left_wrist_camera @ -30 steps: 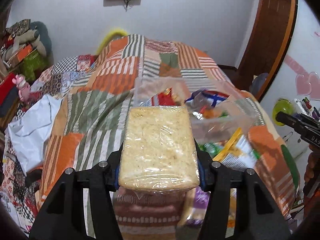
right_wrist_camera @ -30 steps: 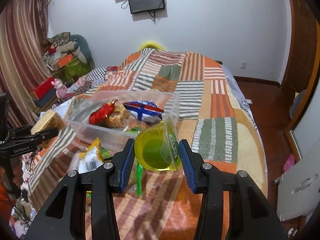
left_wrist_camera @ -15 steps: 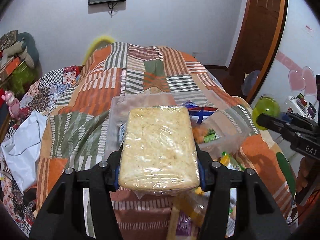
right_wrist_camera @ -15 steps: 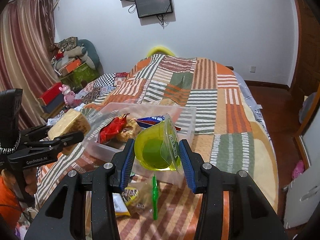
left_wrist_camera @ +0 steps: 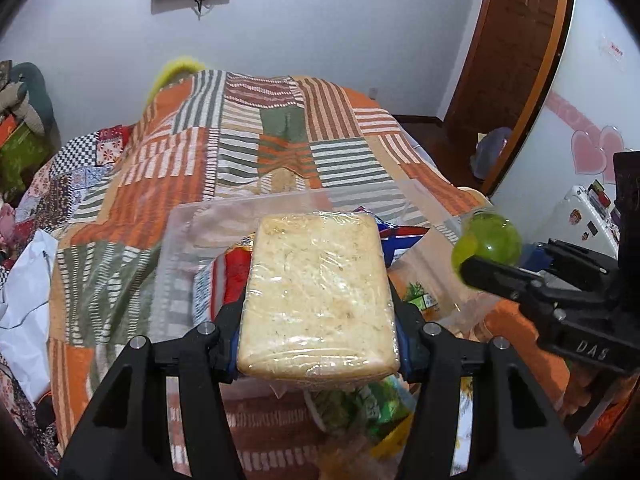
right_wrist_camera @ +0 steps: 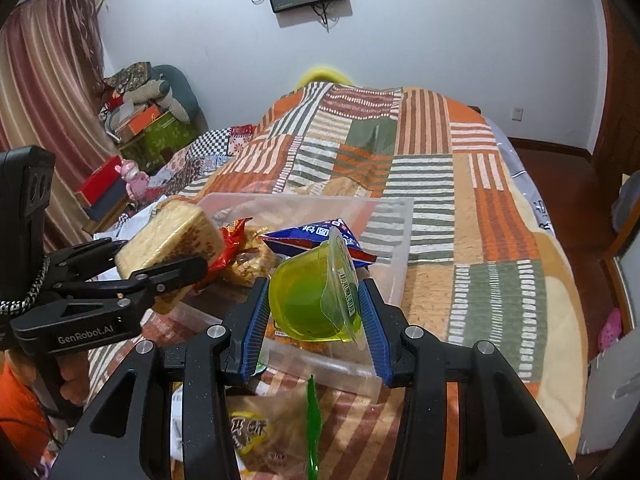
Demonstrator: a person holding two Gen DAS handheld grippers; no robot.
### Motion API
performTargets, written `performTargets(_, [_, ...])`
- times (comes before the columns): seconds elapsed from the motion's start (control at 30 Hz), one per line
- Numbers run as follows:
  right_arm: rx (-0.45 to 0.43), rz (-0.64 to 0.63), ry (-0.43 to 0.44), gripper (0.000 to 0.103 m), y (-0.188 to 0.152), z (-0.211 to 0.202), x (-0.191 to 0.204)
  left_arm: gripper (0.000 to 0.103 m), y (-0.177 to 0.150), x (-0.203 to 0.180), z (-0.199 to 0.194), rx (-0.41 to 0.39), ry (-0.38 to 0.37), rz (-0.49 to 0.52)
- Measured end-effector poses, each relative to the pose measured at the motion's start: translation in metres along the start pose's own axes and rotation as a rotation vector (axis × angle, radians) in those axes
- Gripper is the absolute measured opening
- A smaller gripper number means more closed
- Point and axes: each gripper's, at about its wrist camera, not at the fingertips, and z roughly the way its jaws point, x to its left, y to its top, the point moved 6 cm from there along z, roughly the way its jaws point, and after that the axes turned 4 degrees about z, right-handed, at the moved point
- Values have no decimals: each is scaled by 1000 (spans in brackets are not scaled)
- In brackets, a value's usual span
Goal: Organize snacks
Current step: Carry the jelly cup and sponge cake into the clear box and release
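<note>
My left gripper (left_wrist_camera: 318,344) is shut on a plastic-wrapped pale cake block (left_wrist_camera: 318,292) and holds it above the near edge of a clear plastic bin (left_wrist_camera: 280,204) on the bed; the cake block also shows in the right wrist view (right_wrist_camera: 168,240). My right gripper (right_wrist_camera: 314,316) is shut on a green jelly cup (right_wrist_camera: 312,300), tilted on its side, just over the bin's (right_wrist_camera: 384,208) near right wall. The bin holds a red snack bag (right_wrist_camera: 230,240), a blue-white packet (right_wrist_camera: 320,238) and other snacks. In the left wrist view the jelly cup (left_wrist_camera: 486,240) appears at the right.
The bin stands on a patchwork quilt (right_wrist_camera: 440,160) covering the bed. Loose snack packets (right_wrist_camera: 264,436) and a green stick (right_wrist_camera: 312,428) lie in front of the bin. Boxes and cushions (right_wrist_camera: 148,120) are piled left of the bed. A wooden door (left_wrist_camera: 516,40) stands at the right.
Both grippers have moved forward and closer to the bin, each still holding its snack. The cake block and jelly cup now hang over the bin's near side.
</note>
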Motion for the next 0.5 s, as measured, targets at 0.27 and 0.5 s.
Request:
performTargets(0.27, [20,14,-21,41,0,16,-5,56,0,-5,23,29,-19,-5])
performTargets(0.5, [34,5,-39,43,-3,20,-4,55,0,-4,25,23,-21,-4])
